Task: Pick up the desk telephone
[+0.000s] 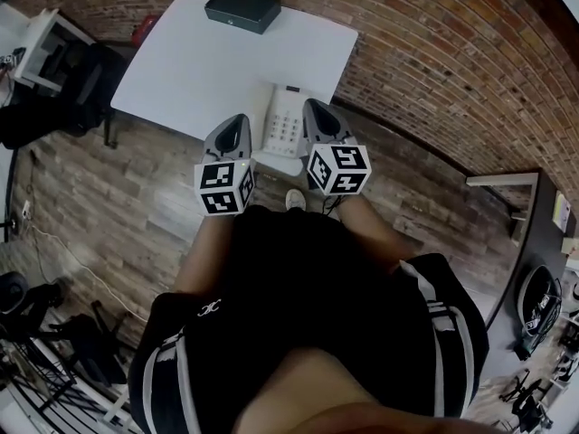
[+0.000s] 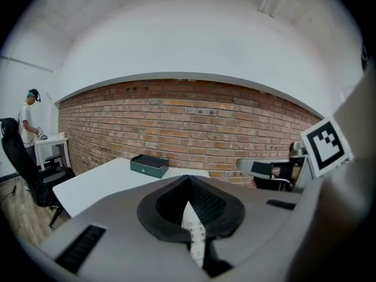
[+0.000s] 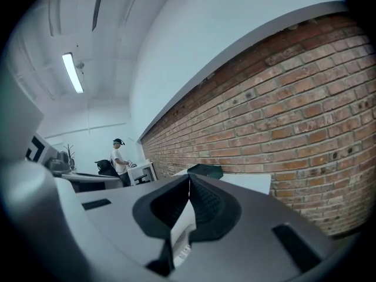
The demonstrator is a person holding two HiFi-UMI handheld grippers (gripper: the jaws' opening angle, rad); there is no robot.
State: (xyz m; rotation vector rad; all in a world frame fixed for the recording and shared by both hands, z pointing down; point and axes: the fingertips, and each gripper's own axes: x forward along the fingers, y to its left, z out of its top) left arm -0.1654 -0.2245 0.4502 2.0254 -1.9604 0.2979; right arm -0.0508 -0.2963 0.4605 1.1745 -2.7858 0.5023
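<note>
2 hand-held grippers: left gripper (image 1: 239, 123) and right gripper (image 1: 314, 109), gray, each carrying 1 marker cube, side by side at the near table edge.
Left gripper state: jaws closed tip to tip, nothing pinched.
Right gripper state: jaws closed tip to tip, nothing pinched.
Desk telephone (image 1: 285, 130): white, keypad up, lying at the near edge of the table, between the 2 gripper tips in the head view; visible as a pale sliver beyond the closed jaws in both gripper views; contact with either gripper not discernible.
Table (image 1: 199, 61): white, rectangular, far end toward the brick wall (image 2: 194, 122).
Box (image 1: 242, 8): dark green, flat, at the far end of the table, well apart from the telephone.
Office chair (image 2: 20, 157): black, left of the table.
Person (image 2: 27, 122): standing in the background beside a small white desk (image 2: 53, 143).
Floor (image 1: 118, 197): wood planks.
</note>
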